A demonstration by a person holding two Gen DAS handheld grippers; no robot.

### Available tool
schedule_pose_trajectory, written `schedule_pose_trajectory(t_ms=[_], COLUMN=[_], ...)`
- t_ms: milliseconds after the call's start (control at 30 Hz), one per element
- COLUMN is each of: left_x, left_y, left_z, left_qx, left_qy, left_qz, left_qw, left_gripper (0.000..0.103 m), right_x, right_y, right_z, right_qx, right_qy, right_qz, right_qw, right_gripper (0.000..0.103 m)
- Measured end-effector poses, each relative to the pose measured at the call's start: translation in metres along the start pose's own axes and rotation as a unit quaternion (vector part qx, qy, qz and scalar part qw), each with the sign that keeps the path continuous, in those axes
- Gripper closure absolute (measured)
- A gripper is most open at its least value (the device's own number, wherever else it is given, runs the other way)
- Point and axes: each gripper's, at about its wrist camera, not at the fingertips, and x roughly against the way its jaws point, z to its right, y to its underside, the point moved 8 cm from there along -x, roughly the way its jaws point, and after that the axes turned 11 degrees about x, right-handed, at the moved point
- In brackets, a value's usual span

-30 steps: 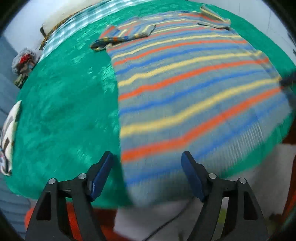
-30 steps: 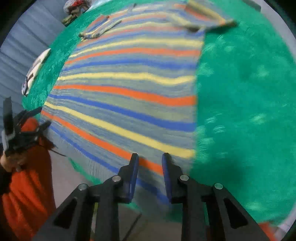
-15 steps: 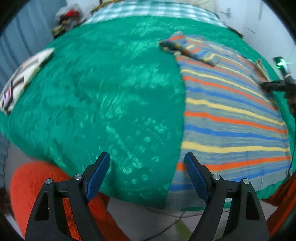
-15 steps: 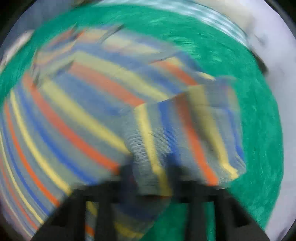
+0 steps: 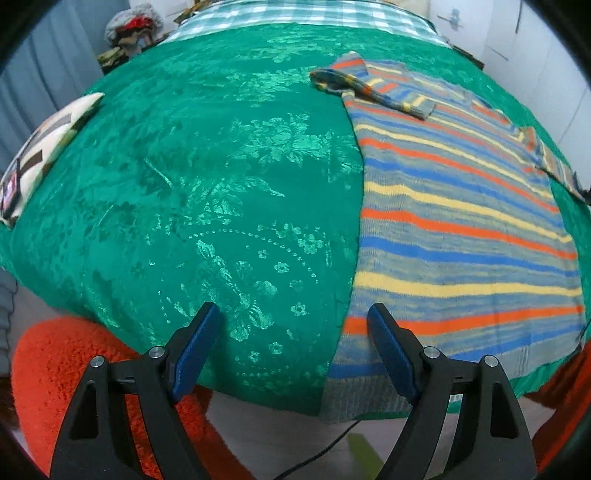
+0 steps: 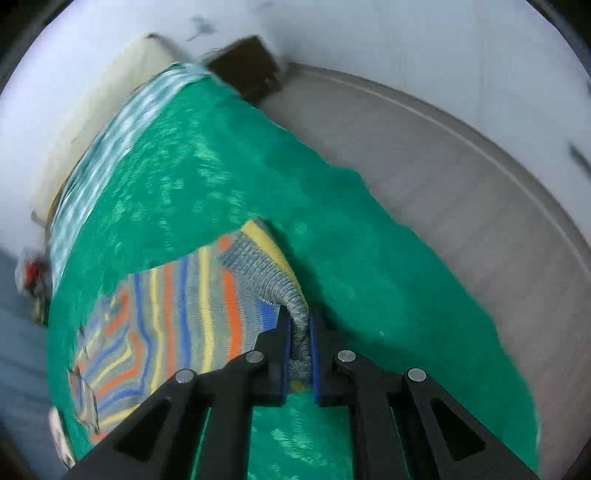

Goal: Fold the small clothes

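Observation:
A striped knit sweater (image 5: pixel 461 221), grey with orange, blue and yellow bands, lies flat on the green bedspread (image 5: pixel 203 184). Its left sleeve (image 5: pixel 369 92) is folded across the chest. My left gripper (image 5: pixel 295 350) is open and empty at the bed's near edge, by the sweater's lower left corner. In the right wrist view my right gripper (image 6: pixel 300 343) is shut on the grey ribbed cuff of the sweater's right sleeve (image 6: pixel 266 266) and holds it lifted over the sweater body (image 6: pixel 177 317).
A patterned cushion (image 5: pixel 40 147) lies at the bed's left edge. An orange rug (image 5: pixel 55 369) lies on the floor below. A checked sheet (image 5: pixel 295 14) covers the head of the bed. A dark box (image 6: pixel 247 70) and grey floor (image 6: pixel 443 184) lie beyond the bed's right side.
My right gripper has left the hem, moved to the right sleeve, closed on its cuff and lifted it. My left gripper has swung left and stays open.

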Motion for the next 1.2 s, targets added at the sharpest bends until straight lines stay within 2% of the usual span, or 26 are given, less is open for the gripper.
schedule_pose_trajectory(t_ms=[67,133,267,533,667,733,767,800,833,867,933,967,1033,1100,1133,1200], left_x=[-0.001,-0.003,-0.007,-0.008,-0.009,-0.010,-0.010,-0.010,-0.010,-0.009,-0.003,0.007,0.031,0.055,0.071,0.101], left_y=[0.001,0.000,0.001,0.002,0.002,0.002,0.002,0.002,0.001,0.001,-0.001,-0.004,-0.013,-0.028,-0.041,-0.074], left_z=[-0.003,-0.006,-0.008,-0.010,-0.012,-0.012,-0.011,-0.011,-0.010,-0.010,-0.011,-0.012,-0.012,-0.007,0.001,0.028], left_qx=[0.001,0.007,0.011,0.010,0.017,0.017,0.016,0.015,0.013,0.012,0.010,0.009,-0.006,-0.029,-0.047,-0.081], left_qy=[-0.006,-0.008,-0.010,-0.013,-0.014,-0.017,-0.018,-0.020,-0.022,-0.024,-0.027,-0.026,-0.023,-0.020,-0.011,0.019], left_qz=[-0.001,-0.004,-0.011,-0.013,-0.014,-0.014,-0.015,-0.015,-0.014,-0.014,-0.015,-0.010,0.007,0.035,0.055,0.099], left_qw=[1.0000,0.9999,0.9998,0.9998,0.9997,0.9996,0.9996,0.9996,0.9996,0.9995,0.9995,0.9996,0.9997,0.9988,0.9973,0.9916], left_gripper=[0.019,0.019,0.019,0.019,0.019,0.019,0.019,0.019,0.019,0.019,0.019,0.019,0.019,0.019,0.018,0.013], right_x=[-0.001,0.003,0.006,0.011,0.037,0.050,0.052,0.050,0.043,0.032,0.011,0.004,0.010,0.030,0.041,0.062], right_y=[0.005,0.009,0.012,0.009,0.003,-0.005,-0.007,-0.006,-0.002,0.006,0.022,0.031,0.038,0.047,0.053,0.071], right_z=[0.006,-0.001,0.009,0.010,0.022,0.007,-0.006,-0.023,-0.035,-0.041,-0.035,-0.024,-0.008,-0.004,-0.008,-0.031], right_qx=[-0.007,0.007,0.024,0.043,0.045,0.082,0.104,0.123,0.137,0.148,0.158,0.152,0.135,0.143,0.152,0.182], right_qy=[0.015,0.036,0.080,0.091,0.130,0.121,0.096,0.053,0.021,0.012,0.031,0.054,0.074,0.119,0.127,0.093], right_qz=[0.000,0.005,0.000,-0.016,0.009,0.040,0.052,0.055,0.047,0.029,-0.009,-0.022,0.001,0.018,0.027,0.040], right_qw=[1.000,0.999,0.997,0.995,0.990,0.988,0.989,0.989,0.989,0.988,0.987,0.987,0.988,0.982,0.980,0.978], right_gripper=[0.095,0.095,0.096,0.098,0.090,0.089,0.089,0.088,0.082,0.076,0.075,0.085,0.093,0.084,0.083,0.083])
